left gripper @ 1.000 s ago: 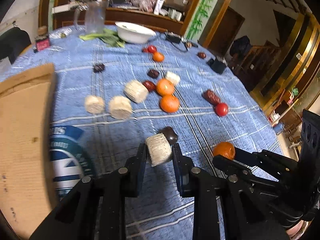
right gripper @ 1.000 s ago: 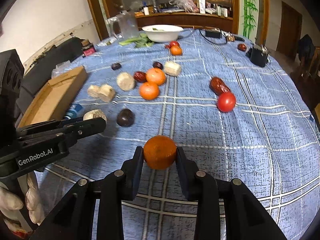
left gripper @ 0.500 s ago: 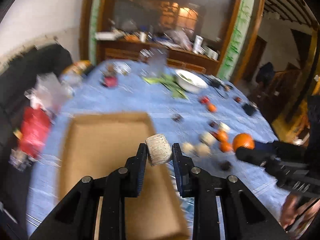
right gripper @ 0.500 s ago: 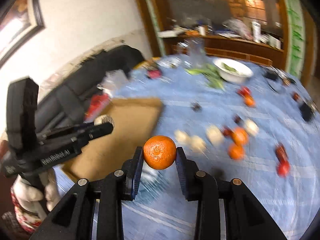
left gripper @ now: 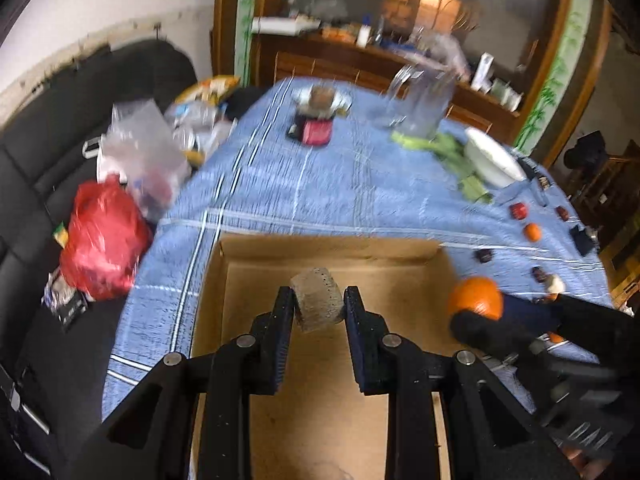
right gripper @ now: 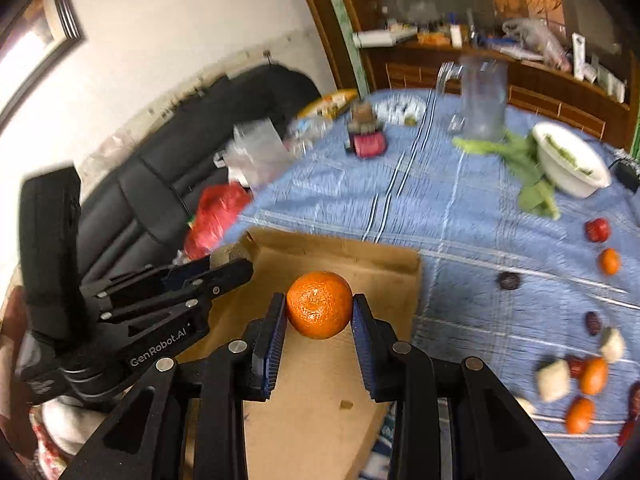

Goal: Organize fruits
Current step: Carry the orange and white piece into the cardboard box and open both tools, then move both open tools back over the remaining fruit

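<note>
My left gripper (left gripper: 316,306) clamped a pale chunk (left gripper: 317,303), my right gripper (right gripper: 319,312) an orange (right gripper: 319,305), above the cardboard box (left gripper: 320,250), its floor bare beneath them.

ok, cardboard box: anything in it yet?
Looks empty. The cardboard box shows bare floor; the orange and the pale chunk are held above it. Its near end is hidden.

Two tongs (right gripper: 319,320), one cardboard box (right gripper: 384,264), one white bowl (right gripper: 568,164), one glass jug (right gripper: 482,98)

A lived-in home dining room is showing here. A blue checked tablecloth (left gripper: 320,184) is covering the table, a black sofa (right gripper: 168,168) and cluttered wooden sideboard (right gripper: 520,72) standing beside it
</note>
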Tool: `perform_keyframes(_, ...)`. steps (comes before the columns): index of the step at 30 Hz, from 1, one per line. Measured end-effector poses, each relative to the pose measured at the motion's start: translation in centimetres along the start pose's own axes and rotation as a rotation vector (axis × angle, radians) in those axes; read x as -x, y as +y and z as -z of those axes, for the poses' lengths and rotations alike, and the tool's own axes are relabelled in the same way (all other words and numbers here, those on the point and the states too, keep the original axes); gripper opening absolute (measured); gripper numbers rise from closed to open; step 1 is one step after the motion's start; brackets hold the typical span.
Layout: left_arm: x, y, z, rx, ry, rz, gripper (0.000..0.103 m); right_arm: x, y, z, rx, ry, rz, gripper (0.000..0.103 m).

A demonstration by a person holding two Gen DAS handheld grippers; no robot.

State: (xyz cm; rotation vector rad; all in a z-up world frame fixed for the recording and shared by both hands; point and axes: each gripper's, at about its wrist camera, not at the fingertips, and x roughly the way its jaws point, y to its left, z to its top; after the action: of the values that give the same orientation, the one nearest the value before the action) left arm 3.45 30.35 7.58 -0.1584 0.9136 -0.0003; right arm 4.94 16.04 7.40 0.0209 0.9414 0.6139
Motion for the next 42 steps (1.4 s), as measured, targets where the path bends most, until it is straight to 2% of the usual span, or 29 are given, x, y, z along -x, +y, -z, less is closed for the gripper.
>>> perform_keyframes(5,-3.4,1.2,0.1,0.026,0.084,-0.03,0.025,-4.8,0.0,0.6,0.017,0.094,0.027,0.036)
perform_keyframes(10,-5.0,1.6,0.6,0.035,0.133,-0.021,0.025,-7.1,0.0,0.7,0.028,0.151,0.057,0.036)
perform_keyframes(20,-5.5,1.7,0.7,0.035,0.142,-0.028,0.026,-7.6,0.1,0.5,0.037,0.172,0.064,0.037)
perform_keyframes(23,-5.7,1.8,0.7,0.046,0.143,-0.015,0.029,-7.7,0.2,0.5,0.044,0.172,0.071,0.037)
perform_keyframes(24,-5.6,1.8,0.5,0.054,0.143,-0.012,0.034,-7.7,0.3,0.4,0.046,0.172,0.073,0.037)
perform_keyframes(26,-5.4,1.9,0.4,0.071,0.146,0.003,0.035,-7.7,0.3,0.4,0.048,0.17,0.077,0.04)
perform_keyframes(28,-4.9,2.2,0.3,0.09,0.146,0.008,0.039,-7.2,0.3,0.4,0.053,0.15,0.082,0.049)
perform_keyframes(30,-4.0,2.4,0.2,0.101,0.128,0.002,0.043,-6.3,0.6,0.5,0.069,0.125,0.087,0.053)
perform_keyframes(35,-1.2,3.1,0.1,0.146,0.088,0.0,0.053,-3.4,1.3,0.9,0.096,0.073,0.082,0.053)
perform_keyframes(39,2.2,3.0,0.9,0.168,0.035,0.013,0.06,0.2,0.2,2.0,0.052,0.021,0.055,0.053)
perform_keyframes(42,4.8,1.7,2.1,0.158,-0.008,0.034,0.064,3.1,-1.2,3.3,-0.007,-0.019,0.036,0.061)
